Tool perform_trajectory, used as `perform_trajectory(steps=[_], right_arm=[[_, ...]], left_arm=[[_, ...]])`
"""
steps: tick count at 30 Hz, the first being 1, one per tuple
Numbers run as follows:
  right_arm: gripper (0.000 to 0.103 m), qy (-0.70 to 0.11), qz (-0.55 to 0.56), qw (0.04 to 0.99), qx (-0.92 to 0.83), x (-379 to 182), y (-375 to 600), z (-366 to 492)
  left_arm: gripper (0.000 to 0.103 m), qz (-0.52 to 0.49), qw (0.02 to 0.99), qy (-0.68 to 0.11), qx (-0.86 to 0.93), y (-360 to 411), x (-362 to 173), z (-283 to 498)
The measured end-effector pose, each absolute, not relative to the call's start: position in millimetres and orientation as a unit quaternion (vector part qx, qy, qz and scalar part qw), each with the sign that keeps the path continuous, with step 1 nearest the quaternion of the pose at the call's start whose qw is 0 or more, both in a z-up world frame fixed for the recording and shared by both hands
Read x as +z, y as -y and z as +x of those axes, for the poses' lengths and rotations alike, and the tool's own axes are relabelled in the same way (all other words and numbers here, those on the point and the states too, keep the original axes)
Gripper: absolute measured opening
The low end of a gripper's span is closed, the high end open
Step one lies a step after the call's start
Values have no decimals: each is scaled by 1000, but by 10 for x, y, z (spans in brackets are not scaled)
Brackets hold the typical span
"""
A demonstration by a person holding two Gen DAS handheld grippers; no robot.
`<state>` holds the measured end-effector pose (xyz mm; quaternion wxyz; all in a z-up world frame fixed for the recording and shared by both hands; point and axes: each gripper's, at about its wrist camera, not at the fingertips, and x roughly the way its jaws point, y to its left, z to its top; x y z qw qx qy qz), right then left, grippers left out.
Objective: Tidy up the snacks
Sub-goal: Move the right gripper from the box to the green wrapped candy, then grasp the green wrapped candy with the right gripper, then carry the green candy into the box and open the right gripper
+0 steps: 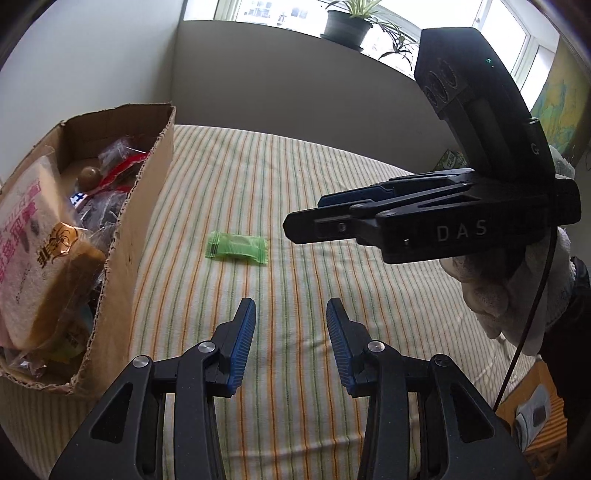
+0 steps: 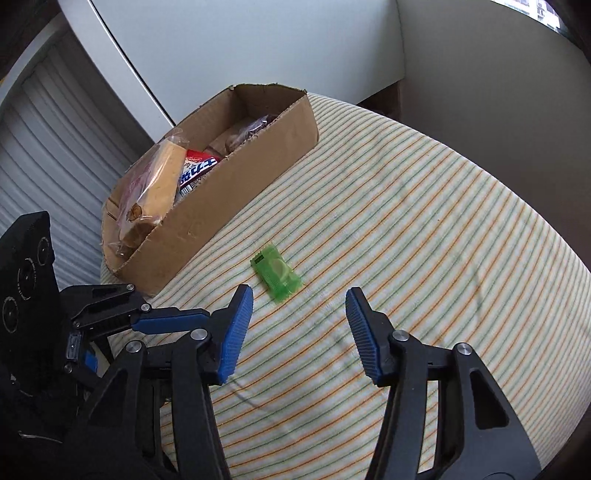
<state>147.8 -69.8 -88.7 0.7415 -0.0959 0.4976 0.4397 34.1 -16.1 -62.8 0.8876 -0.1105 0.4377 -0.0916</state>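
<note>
Green snack packet lies on the striped cloth, both tools spread, empty.

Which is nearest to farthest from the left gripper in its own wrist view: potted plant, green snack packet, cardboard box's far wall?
From the left gripper:
1. Green snack packet, on the striped cloth just ahead.
2. Cardboard box's far wall, ahead to the left.
3. Potted plant, on the windowsill at the back.

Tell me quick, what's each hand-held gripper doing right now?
Left hand-held gripper: open, holding nothing.
Right hand-held gripper: open, holding nothing; green snack packet lies ahead.
</note>
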Motion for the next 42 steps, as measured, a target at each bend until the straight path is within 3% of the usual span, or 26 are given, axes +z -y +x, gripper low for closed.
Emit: perform_trajectory(steps=[18,24,35,42], right_arm=[[46,-475,-219,718,458,-1150,133,1267],[28,-463,-262,726,436,-1163,17,1168],[22,-475,-231,741,415,-1132,81,1070],[22,-468,-184,764,405,-849,324,1024]], left_arm=[[38,-105,885,-445,-91,67,-683,262],[38,-110,886,-442,-87,28,-658,193],[38,-117,888,-435,-92,-25,-647,48],[38,-67,895,-431,-89,59,-635,-110]])
